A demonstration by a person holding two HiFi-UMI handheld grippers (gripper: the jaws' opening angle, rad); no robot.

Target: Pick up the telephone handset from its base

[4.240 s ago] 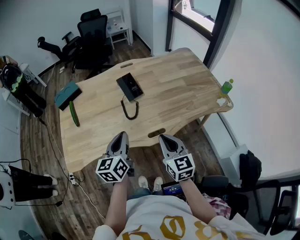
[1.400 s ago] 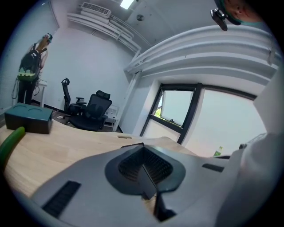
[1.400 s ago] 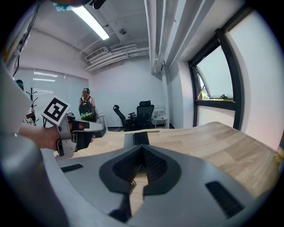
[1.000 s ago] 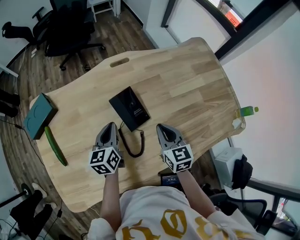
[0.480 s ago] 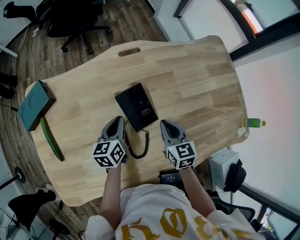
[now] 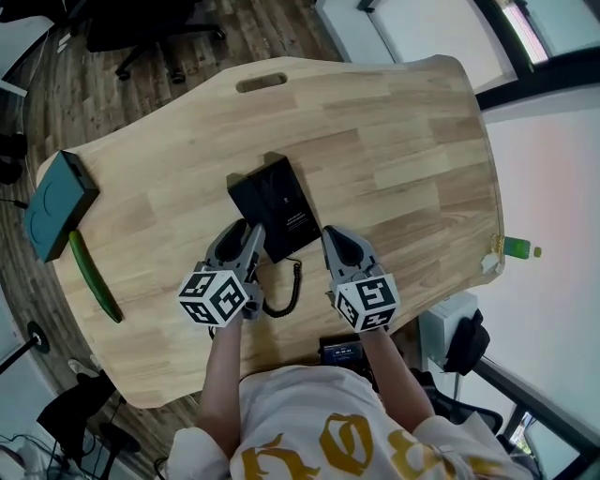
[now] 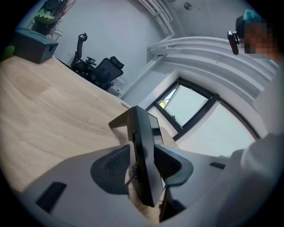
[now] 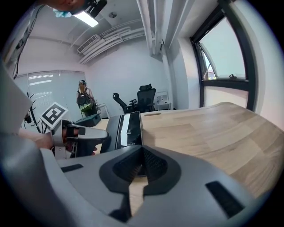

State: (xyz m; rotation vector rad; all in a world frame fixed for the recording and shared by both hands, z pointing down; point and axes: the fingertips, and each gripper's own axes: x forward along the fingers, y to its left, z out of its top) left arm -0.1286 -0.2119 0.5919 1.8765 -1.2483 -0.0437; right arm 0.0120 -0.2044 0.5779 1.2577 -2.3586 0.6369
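Note:
A black telephone lies flat on the wooden table, its coiled cord looping toward the near edge. My left gripper is at the phone's near left corner. Its jaws are opening, and in the left gripper view the phone's dark edge stands between the pads of the left gripper with a small gap showing. My right gripper hovers just right of the phone's near end. In the right gripper view the right gripper is shut on nothing, and the phone lies ahead.
A teal box and a long green cucumber lie at the table's left end. A green bottle stands past the right edge. Office chairs stand on the floor beyond the table.
Both grippers have come forward and down to the phone's near end. The left gripper's jaws, shut before, now stand spread around the phone's edge. The right gripper stays shut.

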